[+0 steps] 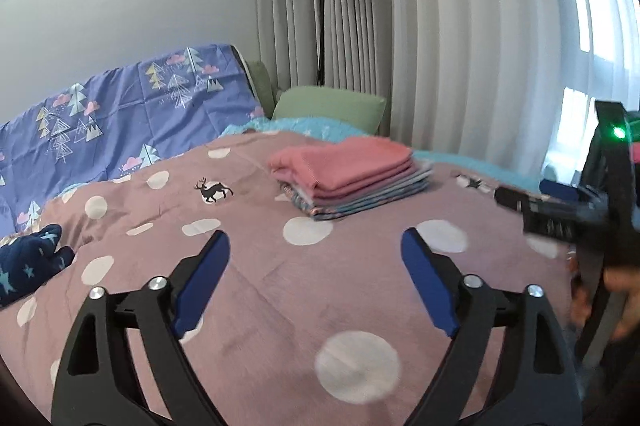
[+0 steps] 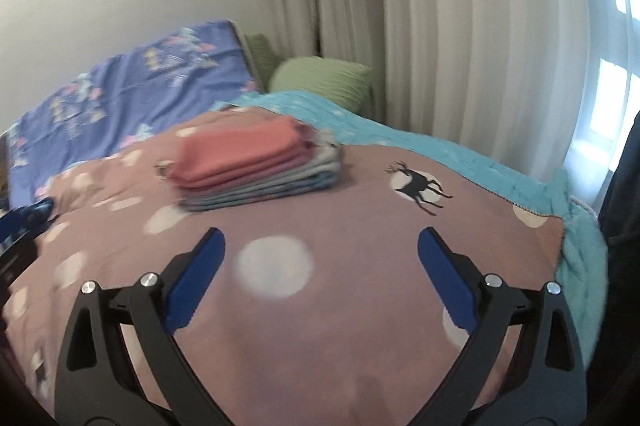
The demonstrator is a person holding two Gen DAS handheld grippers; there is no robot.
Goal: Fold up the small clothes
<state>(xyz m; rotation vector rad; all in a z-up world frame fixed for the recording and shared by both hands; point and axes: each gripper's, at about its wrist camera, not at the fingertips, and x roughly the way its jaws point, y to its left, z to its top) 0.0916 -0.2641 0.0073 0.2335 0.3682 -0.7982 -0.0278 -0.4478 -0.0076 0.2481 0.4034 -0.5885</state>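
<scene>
While unlabelled, folded clothes stack (image 1: 348,178) on deer-print cover (image 1: 280,290).

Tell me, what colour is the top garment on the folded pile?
Pink. The top garment of the pile shows best in the left wrist view.

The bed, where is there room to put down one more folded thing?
The bare spotted blanket in front of the pile of folded clothes, between it and the open left gripper, is free. So is the stretch right of the pile by the deer print. The left edge is crowded by the navy star cloth.
</scene>
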